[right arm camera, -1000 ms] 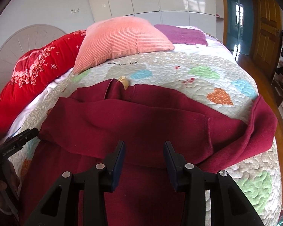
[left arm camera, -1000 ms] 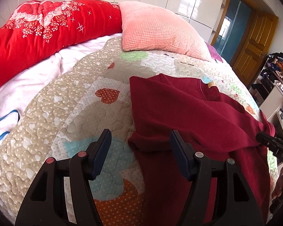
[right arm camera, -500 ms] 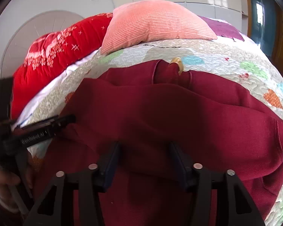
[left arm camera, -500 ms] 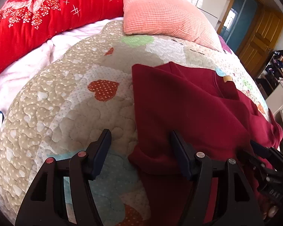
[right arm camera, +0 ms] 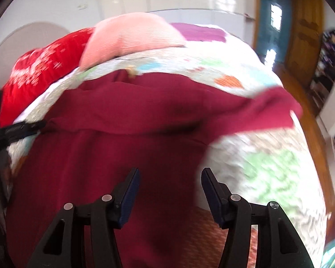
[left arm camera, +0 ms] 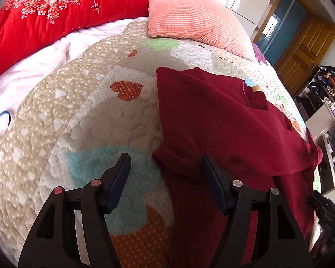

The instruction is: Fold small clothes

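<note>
A dark red sweater (left arm camera: pixel 216 120) lies on the quilted bed, one sleeve folded across its body. My left gripper (left arm camera: pixel 165 165) is open and empty, its jaws straddling the sweater's left folded edge just above the quilt. In the blurred right wrist view the sweater (right arm camera: pixel 127 134) fills the middle, a sleeve end (right arm camera: pixel 277 109) reaching right. My right gripper (right arm camera: pixel 169 176) is open and empty over the sweater's lower right edge. The left gripper (right arm camera: pixel 17 129) shows at that view's left edge.
A patchwork quilt (left arm camera: pixel 82 120) covers the bed. A pink pillow (left arm camera: pixel 189 15) and a red floral duvet (left arm camera: pixel 55 11) lie at the head. A wooden door (left arm camera: pixel 306 44) and cluttered shelves (left arm camera: pixel 323 93) stand at the right.
My right gripper has pulled back and swung right, and its jaws have opened wider. My left gripper has hardly moved and stays open at the sweater's left edge.
</note>
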### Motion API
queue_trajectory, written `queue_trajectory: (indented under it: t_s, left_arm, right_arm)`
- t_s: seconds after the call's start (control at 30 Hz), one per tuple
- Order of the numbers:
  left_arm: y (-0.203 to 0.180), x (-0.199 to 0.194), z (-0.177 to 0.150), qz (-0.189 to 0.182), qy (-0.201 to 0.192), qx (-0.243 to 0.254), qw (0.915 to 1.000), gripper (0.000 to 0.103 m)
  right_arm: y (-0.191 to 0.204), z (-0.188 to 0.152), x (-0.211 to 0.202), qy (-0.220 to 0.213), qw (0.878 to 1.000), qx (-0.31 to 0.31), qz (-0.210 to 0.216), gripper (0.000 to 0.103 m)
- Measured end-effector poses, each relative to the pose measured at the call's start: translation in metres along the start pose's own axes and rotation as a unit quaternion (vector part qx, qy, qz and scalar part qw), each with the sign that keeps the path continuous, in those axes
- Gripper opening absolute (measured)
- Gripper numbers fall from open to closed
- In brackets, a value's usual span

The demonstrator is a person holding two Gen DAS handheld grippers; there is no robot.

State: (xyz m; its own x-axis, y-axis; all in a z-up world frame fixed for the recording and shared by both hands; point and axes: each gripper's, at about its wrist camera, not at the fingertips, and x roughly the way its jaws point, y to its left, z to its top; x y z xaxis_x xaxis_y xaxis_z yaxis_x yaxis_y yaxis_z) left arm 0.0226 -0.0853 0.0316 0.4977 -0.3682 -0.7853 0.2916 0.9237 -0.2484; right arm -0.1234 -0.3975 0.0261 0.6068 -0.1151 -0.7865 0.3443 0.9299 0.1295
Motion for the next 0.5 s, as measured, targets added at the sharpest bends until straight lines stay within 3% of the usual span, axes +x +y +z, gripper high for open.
queue_trajectory:
  t_s: [0.1,0.2,0.27,0.33,0.4,0.5]
  left_arm:
    - [-0.002,0.001,-0.004,0.003,-0.003,-0.005,1.0000,0.066]
    - [-0.001,0.005,-0.004,0.005,-0.002,-0.006,1.0000,0.067]
    - [-0.002,0.006,-0.005,0.009,-0.004,-0.005,0.9999,0.068]
    - [-0.004,0.007,-0.005,0.014,-0.005,0.001,0.9999,0.068]
    - [-0.005,0.008,-0.005,0.018,-0.006,0.006,0.9998,0.069]
    - [-0.005,0.009,-0.006,0.021,-0.006,0.008,0.9997,0.069]
  right_arm:
    - [-0.024,0.006,0.008,-0.006,0.998,0.060,0.021,0.055]
    - [-0.027,0.023,0.024,-0.017,0.997,0.064,0.036,0.055]
    - [-0.028,0.034,0.039,-0.020,0.997,0.063,0.027,0.040]
    - [-0.026,0.039,0.043,-0.027,0.998,0.055,0.021,0.018]
    - [-0.027,0.042,0.035,-0.038,0.998,0.043,0.008,0.013]
    - [-0.032,0.040,0.010,-0.080,0.995,0.017,-0.058,0.012]
